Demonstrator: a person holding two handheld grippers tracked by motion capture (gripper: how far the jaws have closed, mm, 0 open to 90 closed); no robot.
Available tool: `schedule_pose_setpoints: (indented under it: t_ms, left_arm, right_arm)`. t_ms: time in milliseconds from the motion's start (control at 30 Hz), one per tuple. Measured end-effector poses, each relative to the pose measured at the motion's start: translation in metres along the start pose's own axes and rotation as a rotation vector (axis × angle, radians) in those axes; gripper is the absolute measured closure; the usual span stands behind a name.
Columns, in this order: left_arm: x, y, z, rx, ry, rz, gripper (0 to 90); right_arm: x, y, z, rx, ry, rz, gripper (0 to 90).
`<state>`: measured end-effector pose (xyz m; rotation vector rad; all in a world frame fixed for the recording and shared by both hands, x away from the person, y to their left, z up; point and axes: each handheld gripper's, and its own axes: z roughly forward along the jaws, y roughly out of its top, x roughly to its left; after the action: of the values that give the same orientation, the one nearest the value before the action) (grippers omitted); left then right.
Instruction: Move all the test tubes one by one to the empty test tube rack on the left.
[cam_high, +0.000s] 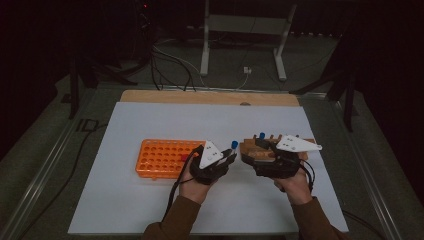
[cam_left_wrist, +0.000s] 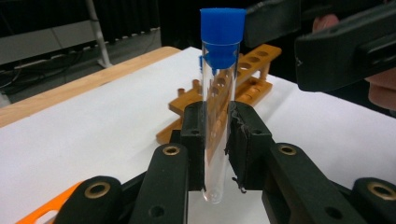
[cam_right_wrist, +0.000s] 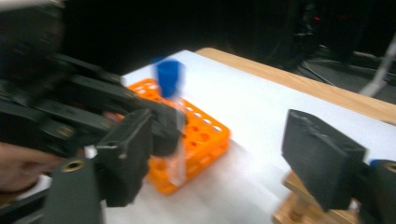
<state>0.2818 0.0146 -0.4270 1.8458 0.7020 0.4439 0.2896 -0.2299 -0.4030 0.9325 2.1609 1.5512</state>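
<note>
A clear test tube with a blue cap (cam_left_wrist: 218, 116) stands upright between the jaws of my left gripper (cam_left_wrist: 217, 140), which is shut on its lower half. From above, the tube (cam_high: 234, 145) hangs over the white sheet between the orange tube rack (cam_high: 165, 157) and the wooden rack (cam_high: 252, 150). My right gripper (cam_right_wrist: 224, 158) is open with nothing between its jaws. It faces the held tube (cam_right_wrist: 173, 121) and the left gripper (cam_right_wrist: 93, 107). In the high view the right gripper (cam_high: 257, 150) hovers over the wooden rack, where another blue-capped tube (cam_high: 261, 136) stands.
The orange rack (cam_right_wrist: 205, 135) has many empty holes and lies left of centre on the white sheet (cam_high: 210, 125). The wooden rack (cam_left_wrist: 247, 79) sits to the right. A wooden table edge (cam_high: 210, 96) runs along the back; cables and a stand lie beyond.
</note>
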Motion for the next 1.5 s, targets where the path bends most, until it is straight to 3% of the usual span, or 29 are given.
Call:
schedule_pose_setpoints:
  t_ms: [200,600,1033,1500]
  left_arm:
    - [0.01,0.001,-0.01,-0.019,0.022,-0.018,77.3]
    - [0.028,-0.001,-0.03,-0.047,0.058,-0.042,77.4]
    - [0.047,-0.004,-0.051,-0.07,0.106,-0.06,77.3]
    - [0.067,-0.022,-0.079,-0.097,0.17,-0.097,77.2]
  right_arm:
    - [-0.016,-0.007,-0.002,0.011,-0.072,0.022,14.5]
    - [-0.03,-0.014,-0.014,-0.017,-0.122,0.052,2.1]
    - [-0.037,-0.018,-0.022,-0.011,-0.18,0.048,0.0]
    - [-0.041,-0.02,-0.028,-0.021,-0.191,0.056,0.1]
